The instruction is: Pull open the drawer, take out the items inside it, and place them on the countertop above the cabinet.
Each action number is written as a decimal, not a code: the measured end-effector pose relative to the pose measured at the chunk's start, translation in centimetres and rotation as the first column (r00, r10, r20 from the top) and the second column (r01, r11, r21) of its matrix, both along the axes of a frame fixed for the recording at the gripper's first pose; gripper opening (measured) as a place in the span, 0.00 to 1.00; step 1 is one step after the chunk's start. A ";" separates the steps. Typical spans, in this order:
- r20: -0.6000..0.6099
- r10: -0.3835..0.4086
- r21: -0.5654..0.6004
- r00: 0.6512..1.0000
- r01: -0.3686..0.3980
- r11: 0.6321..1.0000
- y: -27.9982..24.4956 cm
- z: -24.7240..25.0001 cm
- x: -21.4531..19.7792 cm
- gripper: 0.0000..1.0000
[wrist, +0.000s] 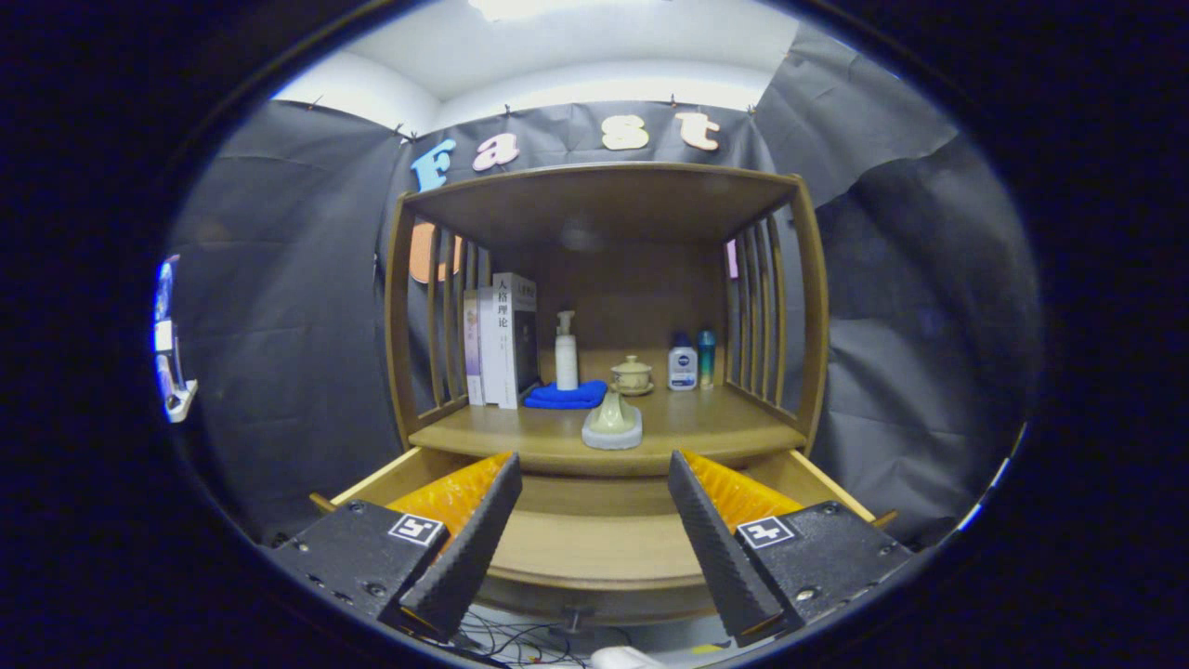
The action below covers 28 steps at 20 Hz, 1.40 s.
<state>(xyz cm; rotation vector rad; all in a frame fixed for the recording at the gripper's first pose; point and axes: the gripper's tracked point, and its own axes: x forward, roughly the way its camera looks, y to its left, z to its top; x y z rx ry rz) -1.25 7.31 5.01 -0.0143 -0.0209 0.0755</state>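
Since the drawer (pixel 594 534) already stands pulled out beneath my spread, empty gripper (pixel 594 548), I judge I should dip lower to check inside; one pale item (pixel 612 423) sits on the countertop (pixel 725 423).

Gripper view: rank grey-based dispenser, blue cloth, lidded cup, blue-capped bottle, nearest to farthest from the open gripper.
From the gripper, fingers open over the pulled-out drawer:
1. Grey-based dispenser, countertop front, just ahead.
2. Blue cloth, behind it, left.
3. Lidded cup, centre, close to the cloth's depth.
4. Blue-capped bottle, back right.
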 end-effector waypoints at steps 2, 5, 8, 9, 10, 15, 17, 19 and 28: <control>0.005 -0.016 -0.013 1.000 0.016 1.000 -0.2 -1.8 -1.1 1.00; 0.008 -0.038 -0.057 0.999 0.039 0.998 -0.3 -4.9 -2.0 1.00; -0.029 -0.033 -0.065 0.999 0.031 0.997 0.4 -8.0 -2.7 1.00; -0.036 -0.033 -0.065 0.999 0.031 0.997 0.5 -8.7 -2.7 1.00; -0.037 -0.047 -0.066 0.998 0.045 0.997 0.2 -9.3 -2.6 1.00; -0.102 -0.066 -0.082 0.993 0.057 0.995 0.5 -13.1 -1.7 1.00; -0.122 -0.069 -0.068 0.990 0.061 0.996 0.4 -13.9 -1.2 1.00; -0.137 -0.080 -0.070 0.987 0.071 0.995 0.2 -14.6 -0.9 1.00; -0.133 -0.108 -0.074 0.985 0.098 0.992 0.3 -16.0 0.0 1.00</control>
